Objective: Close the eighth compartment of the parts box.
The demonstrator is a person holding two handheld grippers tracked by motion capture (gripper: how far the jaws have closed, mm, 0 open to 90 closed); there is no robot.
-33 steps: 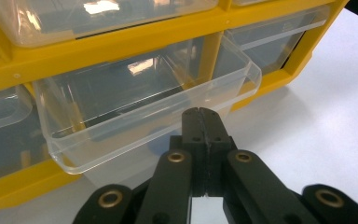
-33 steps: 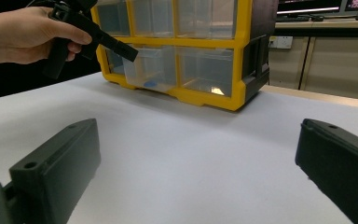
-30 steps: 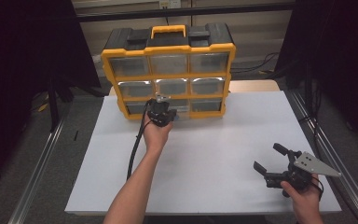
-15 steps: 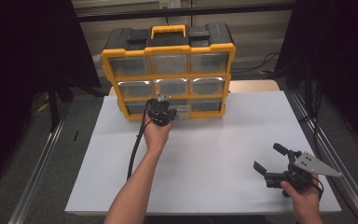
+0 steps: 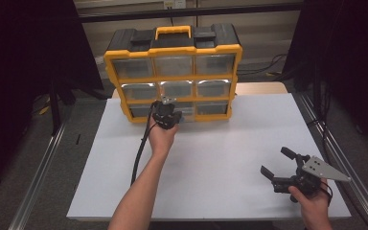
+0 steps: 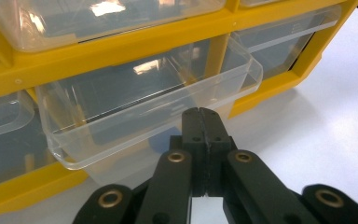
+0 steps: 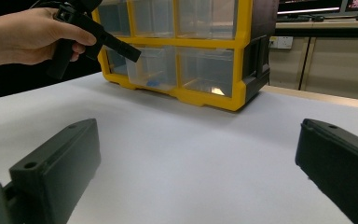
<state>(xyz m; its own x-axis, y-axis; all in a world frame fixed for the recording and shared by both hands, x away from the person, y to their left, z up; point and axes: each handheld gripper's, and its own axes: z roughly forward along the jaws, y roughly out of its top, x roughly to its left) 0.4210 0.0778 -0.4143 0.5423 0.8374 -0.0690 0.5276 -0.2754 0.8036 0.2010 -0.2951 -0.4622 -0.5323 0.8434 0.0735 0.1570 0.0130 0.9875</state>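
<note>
A yellow and black drawer cabinet [image 5: 172, 79] with clear drawers stands at the back of the white table [image 5: 220, 143]. Its bottom middle drawer [image 6: 149, 107] is pulled partly out, and something small and blue [image 7: 153, 83] lies inside. My left gripper [image 5: 168, 111] is held right in front of that drawer. Its jaws [image 6: 203, 116] are shut together with nothing visible between them, tips just below the drawer's front lip. My right gripper [image 5: 276, 161] rests low over the table's near right, jaws wide open and empty, pointing towards the cabinet [image 7: 191, 43].
The left gripper's black cable [image 5: 141, 148] trails down along the forearm. Metal rails [image 5: 335, 158] run along both table sides. The table's white top lies bare between the two grippers.
</note>
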